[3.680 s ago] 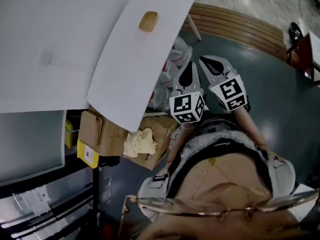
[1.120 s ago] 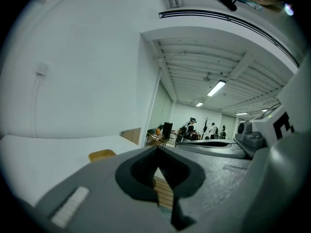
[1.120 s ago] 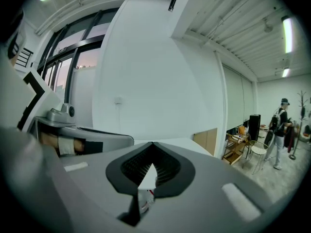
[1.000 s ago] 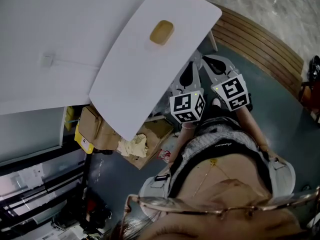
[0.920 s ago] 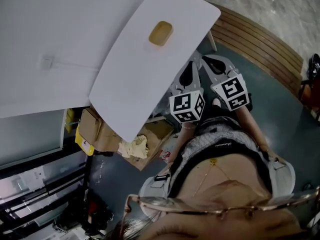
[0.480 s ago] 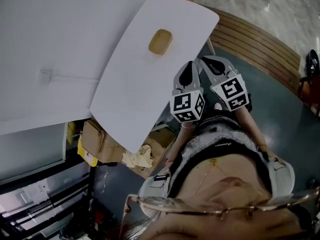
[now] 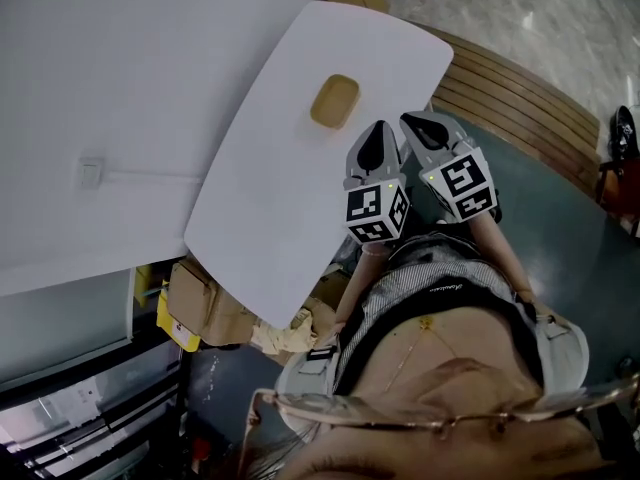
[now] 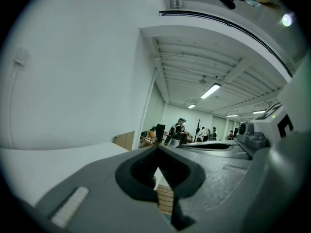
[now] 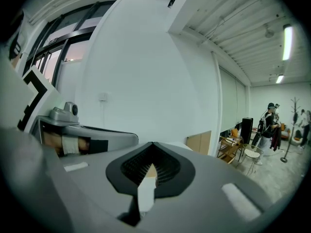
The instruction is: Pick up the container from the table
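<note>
Approach step, I judge. Left gripper [image 7: 378,130] and right gripper [image 7: 412,121] both pressed together, empty, near container [image 7: 334,101] on table [image 7: 262,203]. Next I spread 1, straddle it.

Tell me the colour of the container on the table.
Tan, a yellowish brown; the container stands on the white table, clearest in the head view.

Open table [image 7: 275,203] all around container [image 7: 334,101]

boxes [image 7: 215,308]: partly hidden under table [image 7: 270,218] | container [image 9: 150,171]: tan sliver only, right gripper view | far people [image 8: 181,129]: too small to tell
</note>
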### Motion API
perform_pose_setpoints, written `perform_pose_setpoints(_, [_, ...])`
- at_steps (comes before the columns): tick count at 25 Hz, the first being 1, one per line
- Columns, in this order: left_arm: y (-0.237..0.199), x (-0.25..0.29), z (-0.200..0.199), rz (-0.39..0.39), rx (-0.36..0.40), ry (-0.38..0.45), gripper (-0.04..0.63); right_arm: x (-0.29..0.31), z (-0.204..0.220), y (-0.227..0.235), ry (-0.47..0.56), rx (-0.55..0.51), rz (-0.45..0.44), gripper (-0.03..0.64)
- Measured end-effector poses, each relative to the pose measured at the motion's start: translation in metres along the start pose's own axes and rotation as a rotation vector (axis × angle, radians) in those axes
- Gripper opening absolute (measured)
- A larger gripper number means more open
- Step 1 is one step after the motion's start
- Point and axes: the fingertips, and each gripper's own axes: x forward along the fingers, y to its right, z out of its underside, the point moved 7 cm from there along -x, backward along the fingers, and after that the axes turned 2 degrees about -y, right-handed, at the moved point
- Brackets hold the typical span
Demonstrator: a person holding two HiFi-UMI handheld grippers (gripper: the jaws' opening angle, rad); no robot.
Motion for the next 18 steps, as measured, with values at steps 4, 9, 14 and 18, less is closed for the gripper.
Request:
perform_pose_setpoints(4, [-0.023, 0.008, -0.004, 0.002, -0.004, -0.006, 0.001, 0.025, -0.006, -0.003, -0.004, -0.007, -0.005, 0.025])
perform_pose_setpoints(9, [-0.048, 0.010, -0.006, -0.020, -0.017, -0.004, 0.001, 0.049, -0.012, -0.012, -0.007, -0.025, -0.025, 0.025])
perform_pose_setpoints(14, [-0.070, 0.007, -0.007, -0.055, -0.045, 0.001, 0.001, 0.069, -0.016, -0.023, -0.023, -0.049, -0.055, 0.025])
perform_pose_setpoints(18, [-0.082, 0.008, -0.010, -0.094, -0.063, 0.009, 0.001, 0.085, -0.022, -0.025, -0.034, -0.069, -0.094, 0.025])
